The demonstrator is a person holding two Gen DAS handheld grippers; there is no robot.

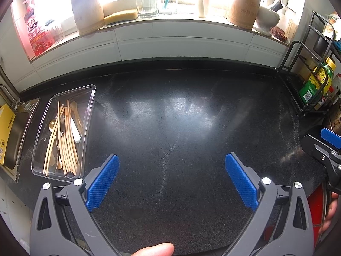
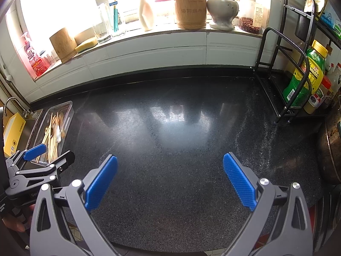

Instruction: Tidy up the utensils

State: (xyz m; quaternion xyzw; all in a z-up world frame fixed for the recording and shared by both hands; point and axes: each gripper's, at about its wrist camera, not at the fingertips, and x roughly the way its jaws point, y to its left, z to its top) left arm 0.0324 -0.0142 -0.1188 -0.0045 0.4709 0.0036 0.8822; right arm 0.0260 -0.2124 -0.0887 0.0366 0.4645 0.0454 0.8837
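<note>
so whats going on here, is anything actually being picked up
Not at this moment. A person holds two tongs over a dark countertop, and both are open and empty. The left tongs and right tongs hover above bare counter. The utensils, wooden chopsticks and a few spoons, already lie together in a clear plastic tray at the left by the sink. Nothing is loose on the counter in view.
</note>
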